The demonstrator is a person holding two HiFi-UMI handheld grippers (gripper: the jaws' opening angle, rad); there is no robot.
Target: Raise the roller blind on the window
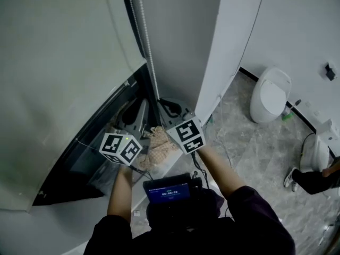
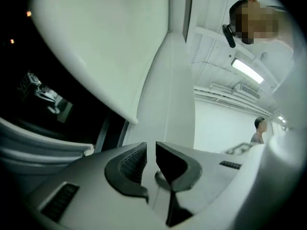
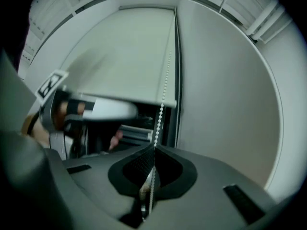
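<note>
The pale roller blind (image 1: pixel 58 62) hangs over the dark window at the left, its bottom bar (image 3: pixel 129 99) a little above my grippers. A white bead chain (image 1: pixel 146 41) runs down the blind's right edge. In the right gripper view the chain (image 3: pixel 160 109) drops straight between the jaws, and my right gripper (image 3: pixel 151 169) is shut on it. My left gripper (image 2: pixel 151 164) points up at the blind (image 2: pixel 105 42) with a narrow gap between its pads and nothing in it. In the head view, the left gripper (image 1: pixel 134 122) sits left of the right gripper (image 1: pixel 169 108), below the chain.
A white wall column (image 1: pixel 228 47) stands just right of the chain. The dark window ledge (image 1: pixel 79 163) lies under the blind. A white toilet (image 1: pixel 271 94) stands on the stone floor at the right. A person's leg and shoe (image 1: pixel 311 179) show at the right edge.
</note>
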